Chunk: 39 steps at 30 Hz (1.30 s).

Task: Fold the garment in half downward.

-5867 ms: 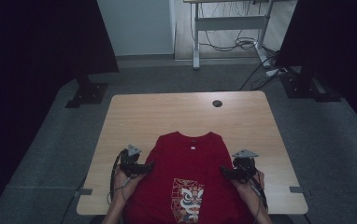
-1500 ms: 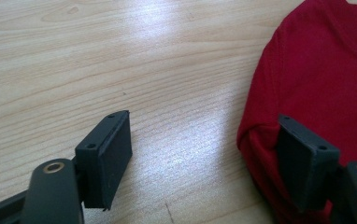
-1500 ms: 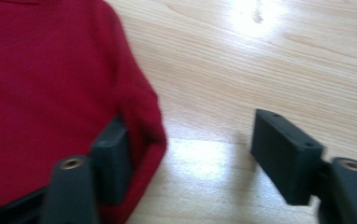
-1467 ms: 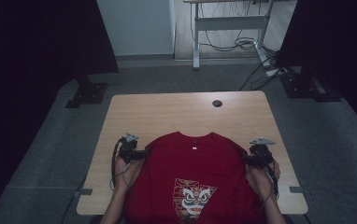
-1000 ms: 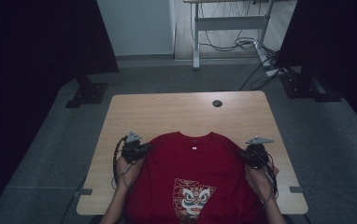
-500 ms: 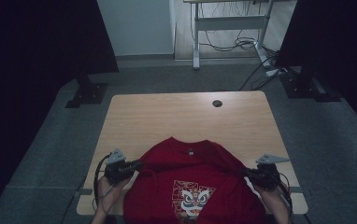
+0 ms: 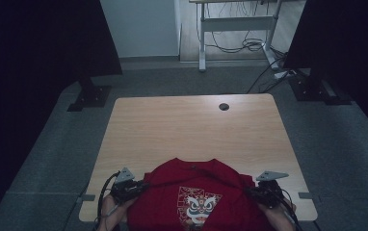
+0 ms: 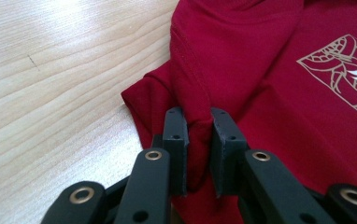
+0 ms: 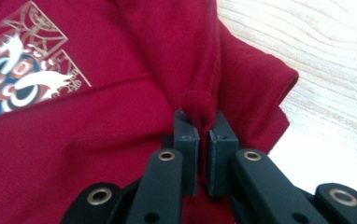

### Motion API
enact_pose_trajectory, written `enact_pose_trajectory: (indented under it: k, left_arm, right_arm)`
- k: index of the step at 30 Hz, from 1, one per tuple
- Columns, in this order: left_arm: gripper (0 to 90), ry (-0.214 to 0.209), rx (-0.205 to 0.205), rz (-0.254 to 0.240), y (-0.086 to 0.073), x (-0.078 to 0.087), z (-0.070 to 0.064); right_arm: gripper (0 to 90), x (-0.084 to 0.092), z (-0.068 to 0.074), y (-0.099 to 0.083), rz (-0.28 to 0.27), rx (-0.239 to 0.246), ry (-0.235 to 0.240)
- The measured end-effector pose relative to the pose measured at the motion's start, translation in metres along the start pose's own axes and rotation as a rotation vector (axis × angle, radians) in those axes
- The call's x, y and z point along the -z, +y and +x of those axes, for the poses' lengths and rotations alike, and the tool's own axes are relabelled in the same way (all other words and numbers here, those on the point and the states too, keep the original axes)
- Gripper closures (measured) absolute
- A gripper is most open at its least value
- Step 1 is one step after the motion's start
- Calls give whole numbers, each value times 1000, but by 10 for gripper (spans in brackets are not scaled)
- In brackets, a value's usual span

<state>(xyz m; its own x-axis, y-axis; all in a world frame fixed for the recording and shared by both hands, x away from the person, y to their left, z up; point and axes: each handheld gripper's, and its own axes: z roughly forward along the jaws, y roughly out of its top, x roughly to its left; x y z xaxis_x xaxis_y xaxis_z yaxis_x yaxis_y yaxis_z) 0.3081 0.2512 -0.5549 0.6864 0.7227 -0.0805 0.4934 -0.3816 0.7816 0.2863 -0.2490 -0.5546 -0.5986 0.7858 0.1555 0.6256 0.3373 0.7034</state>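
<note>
At the near edge of the worktop [image 7: 191, 125] lies one red T-shirt [image 7: 196, 192], print side up, its lower part hanging off toward the person. Its upper portion looks drawn toward the near edge, giving a rounded far margin. On the left, the left gripper [image 8: 197, 140] is clamped on a bunched ridge of the shirt's left shoulder or sleeve seam, the cloth pinched between both pads. On the right, the right gripper [image 9: 203, 133] is clenched tight on a small knot of fabric at the opposite shoulder, its jaws nearly meeting around it.

How will it handle? By my reading this is light, soft cotton — no stiffness at all, so it will sag and drape wherever it isn't supported, and it should slide easily over the smooth wood. Nothing fragile here, though a thin pinch could slip out if tugged hard. The stitched seams at the shoulders and the hem look like the surest places to take hold, since doubled cloth gives the pads something to bite.

The count — one shirt, one lion-face print [image 7: 199, 204] on its chest, two grippers, one worktop with a single dark cable hole [image 7: 224, 106] at its far side.
</note>
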Motion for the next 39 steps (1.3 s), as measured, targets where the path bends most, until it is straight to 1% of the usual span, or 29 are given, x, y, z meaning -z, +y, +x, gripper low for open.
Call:
enact_pose_trajectory:
  k: [2,3,4,6,7,8,11,12,13,15,16,17,18,21,22,24,25,28,29,30,31,32,33,34,35,36,37,38,39]
  left_arm:
    - [785,8,3,-4,1,-2,0]
    - [785,8,3,-4,1,-2,0]
    - [787,47,-7,2,8,-9,1]
    - [787,60,-9,4,10,-12,2]
    - [787,91,-14,10,20,-21,7]
    - [787,105,-13,11,24,-26,10]
    - [786,105,-13,11,24,-26,10]
    - [786,140,-14,18,38,-39,19]
    - [786,153,-7,19,44,-46,23]
    - [786,153,-7,19,44,-46,23]
    - [786,192,-3,21,63,-65,38]
    - [780,192,-3,21,63,-65,38]
    - [780,200,14,8,72,-76,48]
    - [765,200,14,8,72,-76,48]
    - [764,190,54,-11,83,-90,61]
    - [768,195,51,2,86,-90,62]
    - [781,243,6,0,91,-84,58]
    - [804,243,6,0,91,-84,58]
    - [804,226,-2,-113,100,-56,50]
    - [809,224,-24,-154,104,-37,43]
    - [809,224,-24,-154,104,-37,43]
    - [809,224,-24,-154,104,-37,43]
    - [808,222,-65,-193,103,-8,30]
    - [808,222,-65,-193,103,-8,30]
    - [808,222,-65,-193,103,-8,30]
    - [807,194,-87,-179,88,10,19]
    - [805,194,-87,-179,88,10,19]
    - [805,167,-74,-157,74,15,16]
    - [803,167,-74,-157,74,15,16]
  right_arm:
    - [845,0,0,0,0,0,0]
    - [845,-1,2,2,6,9,-20]
    - [846,-6,2,7,4,17,-56]
    - [846,-6,2,7,4,17,-56]
    - [846,-8,0,9,1,15,-60]
    - [843,-14,-6,16,-4,5,-67]
    - [842,-16,-7,20,-8,8,-79]
    - [842,-16,-7,20,-8,8,-79]
    - [840,-25,-14,31,-8,-2,-107]
    - [840,-29,-18,36,-6,-2,-120]
    - [839,-29,-18,36,-6,-2,-120]
    - [839,-29,-18,36,-6,-2,-120]
    - [835,-41,-33,55,-6,-12,-164]
    - [835,-48,-41,64,-7,-23,-184]
    - [835,-55,-49,75,-8,-57,-202]
    - [836,-56,-50,77,-5,-54,-211]
    - [837,-56,-50,79,-6,-52,-220]
    - [843,-51,-48,82,-35,-49,-227]
    - [843,-51,-48,82,-35,-49,-227]
    - [847,-28,-41,86,-100,-27,-231]
    - [847,-28,-41,86,-100,-27,-231]
    - [847,-11,-35,86,-126,-8,-249]
    - [849,8,-28,82,-155,10,-267]
    - [849,8,-28,82,-155,10,-267]
    - [849,17,-24,79,-166,14,-270]
    - [849,34,-17,68,-178,22,-272]
    - [849,34,-17,68,-178,22,-272]
    - [849,39,-16,62,-177,17,-264]
    - [849,39,-16,62,-177,17,-264]
